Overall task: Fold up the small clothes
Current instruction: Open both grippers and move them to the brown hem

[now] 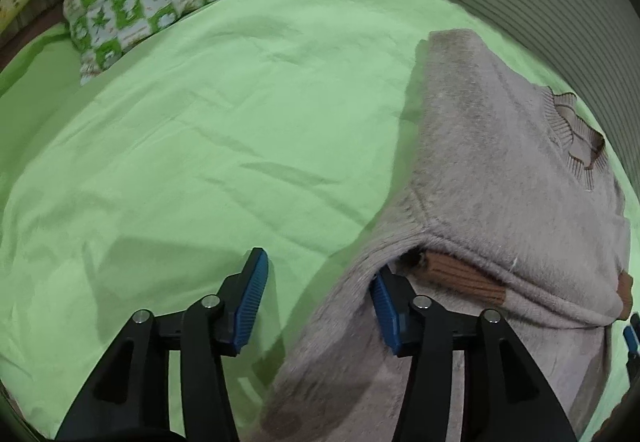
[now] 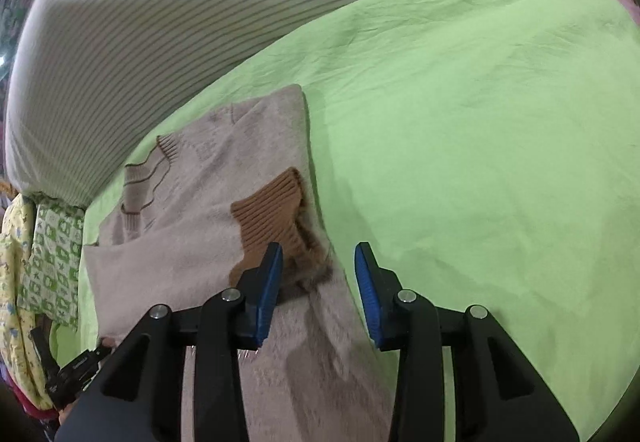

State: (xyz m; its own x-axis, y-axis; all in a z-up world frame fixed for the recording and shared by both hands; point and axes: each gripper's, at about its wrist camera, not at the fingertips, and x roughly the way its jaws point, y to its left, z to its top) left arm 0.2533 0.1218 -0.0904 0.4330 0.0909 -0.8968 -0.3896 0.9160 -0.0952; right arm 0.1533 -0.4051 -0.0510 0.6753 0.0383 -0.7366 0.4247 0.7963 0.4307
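Left wrist view: your left gripper (image 1: pixel 316 302) stands open astride the near left edge of the sweater (image 1: pixel 492 177), which lies on the green sheet (image 1: pixel 180 145) with both sleeves folded in. Right wrist view: your right gripper (image 2: pixel 318 290) is likewise open over the right edge beside the brown cuff (image 2: pixel 272 217); the bottom-to-collar fold seems next, so you should pinch both hem corners evenly.

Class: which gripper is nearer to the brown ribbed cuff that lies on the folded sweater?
Right. The right gripper is open with its left finger over the brown ribbed cuff. The left gripper, also open, straddles the sweater edge, cuff beyond its right finger.
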